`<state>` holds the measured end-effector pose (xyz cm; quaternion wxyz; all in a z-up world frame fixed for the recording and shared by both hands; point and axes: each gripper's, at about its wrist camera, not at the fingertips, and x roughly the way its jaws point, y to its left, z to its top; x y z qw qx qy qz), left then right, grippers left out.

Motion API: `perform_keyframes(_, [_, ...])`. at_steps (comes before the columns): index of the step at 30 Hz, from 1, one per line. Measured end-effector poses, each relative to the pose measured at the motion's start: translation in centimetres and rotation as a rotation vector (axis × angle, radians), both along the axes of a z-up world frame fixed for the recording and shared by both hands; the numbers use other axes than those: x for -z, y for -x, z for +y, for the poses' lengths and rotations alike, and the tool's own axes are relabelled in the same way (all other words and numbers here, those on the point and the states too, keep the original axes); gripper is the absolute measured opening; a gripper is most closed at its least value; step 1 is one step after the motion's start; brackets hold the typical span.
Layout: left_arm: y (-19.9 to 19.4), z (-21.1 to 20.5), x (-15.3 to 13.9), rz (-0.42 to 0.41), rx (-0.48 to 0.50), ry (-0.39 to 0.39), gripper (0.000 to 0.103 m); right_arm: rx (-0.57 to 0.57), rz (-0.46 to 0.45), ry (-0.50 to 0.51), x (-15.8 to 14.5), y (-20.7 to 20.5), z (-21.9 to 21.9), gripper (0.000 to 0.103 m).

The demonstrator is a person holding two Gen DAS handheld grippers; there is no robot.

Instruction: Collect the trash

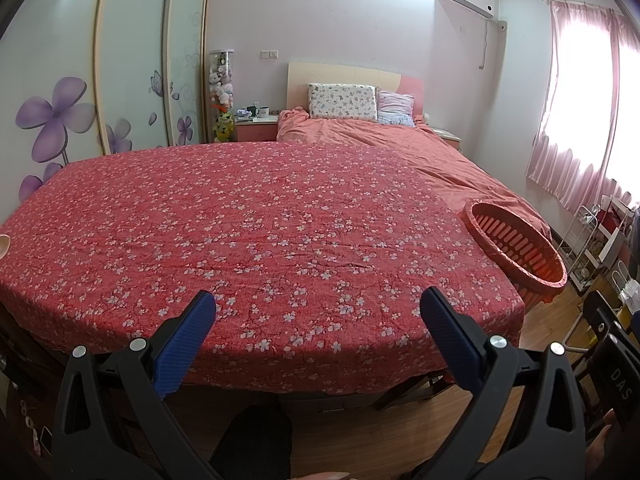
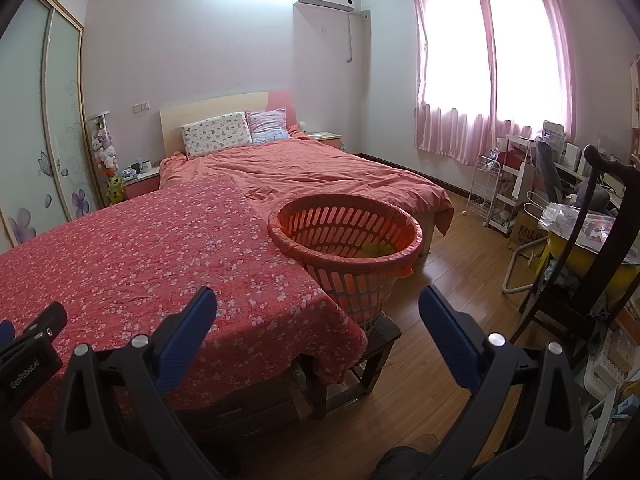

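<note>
Trash is not visible on the flowered worktop (image 1: 260, 216) ahead of the left claw (image 1: 318, 312) and right claw (image 2: 318, 312), both spread wide and empty. Something yellowish lies inside the orange basket (image 2: 344, 236) at the worktop's far right corner. Perched on a small stool (image 2: 380, 344) with its rim overhanging, the basket could tip if knocked.

I'm seeing a counter (image 1: 248, 216) wearing a red floral cloth, a bed (image 2: 320, 176) sitting right behind it, pink curtains (image 2: 492, 64) glowing.
</note>
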<state>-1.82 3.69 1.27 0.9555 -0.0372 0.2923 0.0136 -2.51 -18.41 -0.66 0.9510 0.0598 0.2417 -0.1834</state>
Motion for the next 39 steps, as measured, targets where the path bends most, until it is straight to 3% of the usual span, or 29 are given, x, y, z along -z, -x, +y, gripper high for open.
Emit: perform_keyframes(39, [0.11,-0.08,-0.01,-0.001,0.006,-0.023,0.101,-0.004,0.002,-0.004,0.18,-0.27,0.21,0.099])
